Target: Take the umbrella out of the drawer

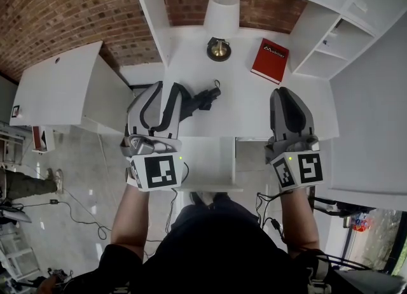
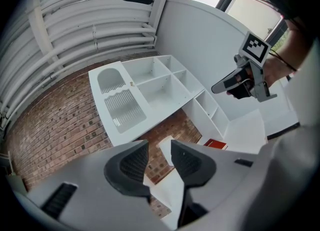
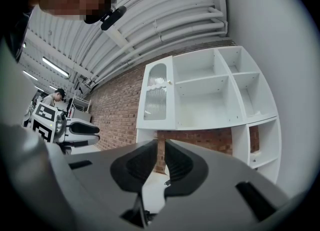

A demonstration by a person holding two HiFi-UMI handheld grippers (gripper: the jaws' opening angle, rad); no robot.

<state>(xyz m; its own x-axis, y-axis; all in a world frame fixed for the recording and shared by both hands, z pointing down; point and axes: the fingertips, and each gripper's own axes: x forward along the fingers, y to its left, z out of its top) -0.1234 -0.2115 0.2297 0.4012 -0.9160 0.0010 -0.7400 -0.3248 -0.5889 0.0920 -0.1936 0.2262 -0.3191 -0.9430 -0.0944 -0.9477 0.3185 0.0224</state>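
Head view: the black folded umbrella (image 1: 202, 99) lies on the white desktop (image 1: 248, 105), behind the open drawer (image 1: 210, 162) at the front edge. It is just beside the tip of the left gripper (image 1: 166, 90). The right gripper (image 1: 287, 94) is near the right edge, well apart from the umbrella.

Left gripper view: jaws clenched to a narrow gap, nothing between them.

Right gripper view: jaws released, a thin slit apart, nothing held.
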